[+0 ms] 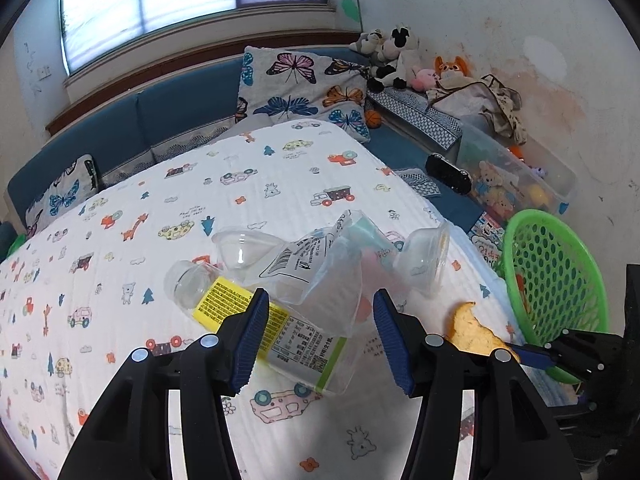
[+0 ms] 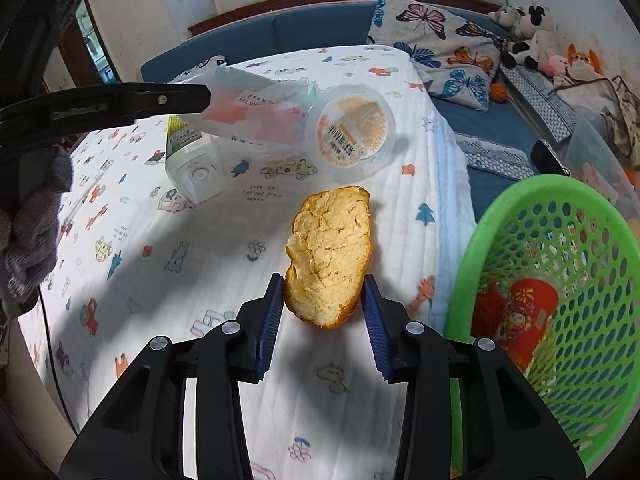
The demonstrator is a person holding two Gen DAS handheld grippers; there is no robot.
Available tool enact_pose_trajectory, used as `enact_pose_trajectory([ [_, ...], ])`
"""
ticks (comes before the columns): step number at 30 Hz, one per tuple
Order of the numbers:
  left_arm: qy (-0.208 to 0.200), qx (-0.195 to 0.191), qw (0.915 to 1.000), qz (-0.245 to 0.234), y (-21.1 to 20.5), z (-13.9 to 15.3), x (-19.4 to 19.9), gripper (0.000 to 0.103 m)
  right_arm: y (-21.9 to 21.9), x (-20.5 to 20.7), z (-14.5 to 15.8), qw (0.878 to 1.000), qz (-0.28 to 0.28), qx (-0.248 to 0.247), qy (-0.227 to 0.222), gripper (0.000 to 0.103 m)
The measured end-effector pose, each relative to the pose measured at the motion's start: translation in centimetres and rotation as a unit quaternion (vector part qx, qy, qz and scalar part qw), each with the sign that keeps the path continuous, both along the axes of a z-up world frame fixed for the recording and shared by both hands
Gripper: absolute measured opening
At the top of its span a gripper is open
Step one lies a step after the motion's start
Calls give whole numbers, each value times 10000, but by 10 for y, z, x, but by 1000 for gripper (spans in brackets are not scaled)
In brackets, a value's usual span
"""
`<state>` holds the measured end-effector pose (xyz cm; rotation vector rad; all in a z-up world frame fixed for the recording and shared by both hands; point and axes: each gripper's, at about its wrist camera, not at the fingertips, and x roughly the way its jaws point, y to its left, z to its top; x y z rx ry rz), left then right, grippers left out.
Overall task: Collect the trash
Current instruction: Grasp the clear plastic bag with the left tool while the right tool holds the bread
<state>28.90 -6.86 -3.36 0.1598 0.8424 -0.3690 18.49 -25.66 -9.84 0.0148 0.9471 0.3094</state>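
A torn piece of bread lies on the printed bedsheet; my right gripper has its jaws around the near end, touching both sides. The bread also shows in the left wrist view. My left gripper is open, its jaws astride a clear plastic bag that lies over an empty bottle with a yellow label. A clear plastic cup with a printed lid lies on its side beside the bag. A green mesh basket stands at the right with a red packet inside.
The bedsheet covers a raised surface with an edge on the right. Behind are a blue sofa, butterfly pillows, plush toys and a clear toy bin.
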Motion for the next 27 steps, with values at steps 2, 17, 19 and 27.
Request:
enact_pose_trajectory([
  [2, -22, -33, 10000, -11, 1, 2, -2, 53, -2, -2, 0, 10000, -7, 18, -4, 40],
  [17, -214, 366, 9983, -405, -22, 0, 9, 50, -9, -8, 7, 9999, -82, 87, -72, 40],
  [19, -125, 360, 9982, -453, -24, -3, 14, 44, -11, -9, 8, 9999, -107, 93, -89, 40],
  [27, -91, 305, 9987, -399, -20, -6, 12, 20, -21, -16, 14, 9996, -221, 140, -146, 40],
])
